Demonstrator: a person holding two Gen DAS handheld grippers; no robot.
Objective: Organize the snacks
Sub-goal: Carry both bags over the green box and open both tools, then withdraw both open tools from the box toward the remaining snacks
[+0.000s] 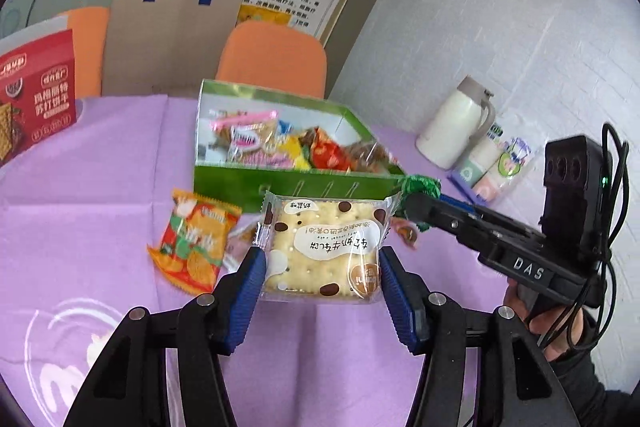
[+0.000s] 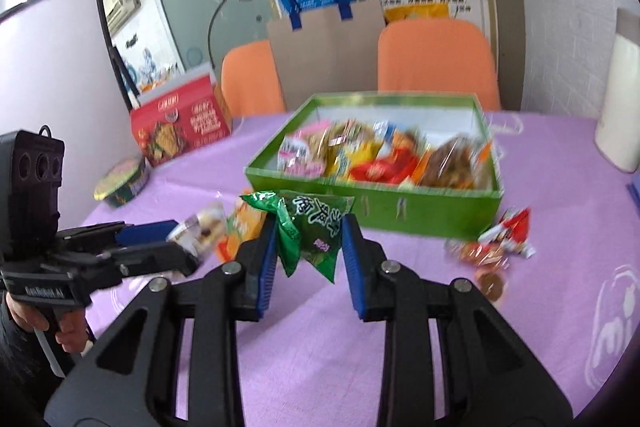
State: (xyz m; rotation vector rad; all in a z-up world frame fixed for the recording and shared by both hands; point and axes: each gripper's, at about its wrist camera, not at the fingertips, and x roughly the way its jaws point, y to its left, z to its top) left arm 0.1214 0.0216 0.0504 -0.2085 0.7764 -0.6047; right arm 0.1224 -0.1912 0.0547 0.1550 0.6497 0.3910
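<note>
Your left tongs (image 1: 322, 263) are clamped on a cracker packet (image 1: 324, 247), held above the purple counter (image 1: 100, 227). Your right tongs (image 2: 308, 247) are clamped on a green snack bag (image 2: 312, 227), which hangs between the blue pads. An orange snack bag (image 1: 192, 247) lies on the counter near the left tongs. Behind it stands the green box (image 2: 400, 203), full of mixed snacks. Farther left stands a red cracker box (image 2: 180, 123).

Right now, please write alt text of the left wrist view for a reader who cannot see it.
The left gripper holds a wrapped cracker packet between its blue fingers above a purple tablecloth. Behind it sits an open green box of snacks; at right, the right gripper holds a green packet.
</note>
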